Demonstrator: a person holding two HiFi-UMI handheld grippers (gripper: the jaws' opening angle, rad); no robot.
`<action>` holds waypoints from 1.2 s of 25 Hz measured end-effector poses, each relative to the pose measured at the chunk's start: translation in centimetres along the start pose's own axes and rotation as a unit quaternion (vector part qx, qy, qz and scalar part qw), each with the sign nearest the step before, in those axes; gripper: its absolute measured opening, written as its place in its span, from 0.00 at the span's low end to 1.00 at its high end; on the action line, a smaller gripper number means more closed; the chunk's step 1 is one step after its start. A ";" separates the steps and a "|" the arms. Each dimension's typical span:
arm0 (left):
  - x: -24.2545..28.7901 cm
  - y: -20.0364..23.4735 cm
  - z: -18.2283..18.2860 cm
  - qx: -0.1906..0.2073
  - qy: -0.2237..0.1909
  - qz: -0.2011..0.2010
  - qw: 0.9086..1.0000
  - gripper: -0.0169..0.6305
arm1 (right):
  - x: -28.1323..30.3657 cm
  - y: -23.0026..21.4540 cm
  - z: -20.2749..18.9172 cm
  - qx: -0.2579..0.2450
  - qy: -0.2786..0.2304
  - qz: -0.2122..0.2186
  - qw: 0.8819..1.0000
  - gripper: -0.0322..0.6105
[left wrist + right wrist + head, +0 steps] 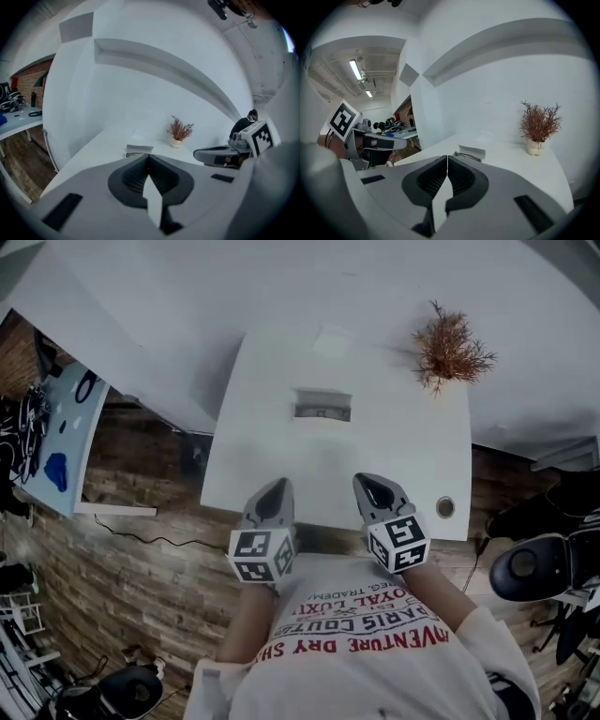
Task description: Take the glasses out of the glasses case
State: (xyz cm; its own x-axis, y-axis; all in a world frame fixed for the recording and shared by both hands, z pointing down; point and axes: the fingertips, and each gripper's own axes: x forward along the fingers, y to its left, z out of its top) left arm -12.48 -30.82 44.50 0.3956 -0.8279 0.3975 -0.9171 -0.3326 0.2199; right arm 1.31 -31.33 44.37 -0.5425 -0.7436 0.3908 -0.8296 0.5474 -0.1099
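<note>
Left gripper (pixel 277 487): we read the jaws pressed together with nothing between them. It sits over the near edge of the white table (pixel 281 456).
Right gripper (pixel 367 482): its jaws are likewise closed on nothing. It is level with the left one and just beside it.
Glasses case (pixel 322 405): it rests mid-table, well apart from both grippers and ahead of the gap between them. Its lid looks raised.
Glasses (pixel 465 156): a thin dark frame shows at the case's open front in the right gripper view, so we take them as still inside.
Dried plant (pixel 450 349): it stands at the far right corner, clear of the case.
Progress: we judge nothing is done yet.
Left to do: reach, open the jaws, grasp the frame and lift it out, perhaps steadying the case with the other gripper.
</note>
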 end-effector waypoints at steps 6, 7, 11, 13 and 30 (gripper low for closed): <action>5.8 3.5 3.0 0.025 0.030 -0.055 0.998 0.03 | 6.1 -1.5 2.8 -0.009 0.025 -0.012 1.000 0.07; 6.7 4.1 3.3 0.028 0.035 -0.063 0.997 0.03 | 7.2 -1.6 3.0 -0.013 0.034 -0.012 0.999 0.07; 9.3 5.6 3.9 0.057 0.053 -0.093 0.993 0.03 | 11.2 -1.4 3.5 -0.009 0.068 0.012 0.998 0.07; 10.3 6.0 4.1 0.061 0.059 -0.109 0.990 0.03 | 12.8 -1.4 3.6 -0.004 0.074 0.016 0.997 0.07; 15.9 8.2 2.1 0.024 0.089 -0.084 0.992 0.03 | 22.1 -5.1 1.4 -0.125 0.159 0.086 0.976 0.24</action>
State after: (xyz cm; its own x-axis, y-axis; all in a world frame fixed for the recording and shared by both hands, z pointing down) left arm -13.80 -47.63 50.79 0.5412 -0.6675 0.5114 -0.8374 -0.4829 0.2560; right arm -6.59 -51.12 52.33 -0.5689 -0.4977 0.6547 -0.6510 0.7590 0.0114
